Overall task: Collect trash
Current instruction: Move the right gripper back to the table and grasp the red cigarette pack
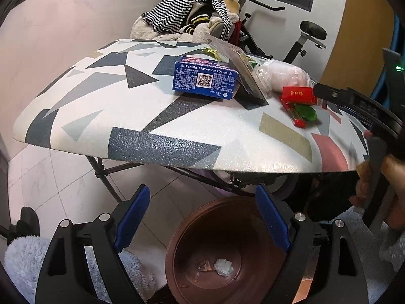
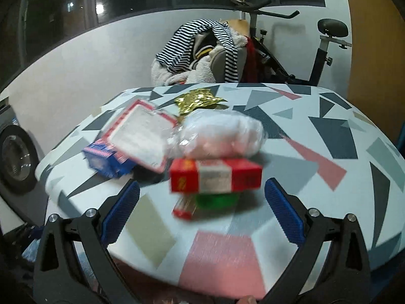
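Note:
Trash lies on a patterned table [image 1: 177, 126]: a blue ice cream box [image 1: 205, 79], a clear plastic package [image 1: 240, 73], a pinkish bag [image 1: 286, 74], a red box [image 1: 298, 93] and a green lid with a red tube [image 1: 302, 114]. A brown bin [image 1: 227, 253] holding scraps stands on the floor below the table edge. My left gripper [image 1: 202, 220] is open and empty above the bin. My right gripper [image 2: 202, 205] is open over the table's near edge, just short of the red box [image 2: 215, 176]; the green lid [image 2: 217, 200], the bag [image 2: 220, 134] and gold foil [image 2: 200, 100] lie beyond.
A chair piled with striped clothes [image 1: 187, 15] and an exercise bike [image 2: 291, 50] stand behind the table. A washing machine [image 2: 15, 157] is at the left. Fluffy blue fabric [image 1: 22, 258] is near the floor by the left gripper.

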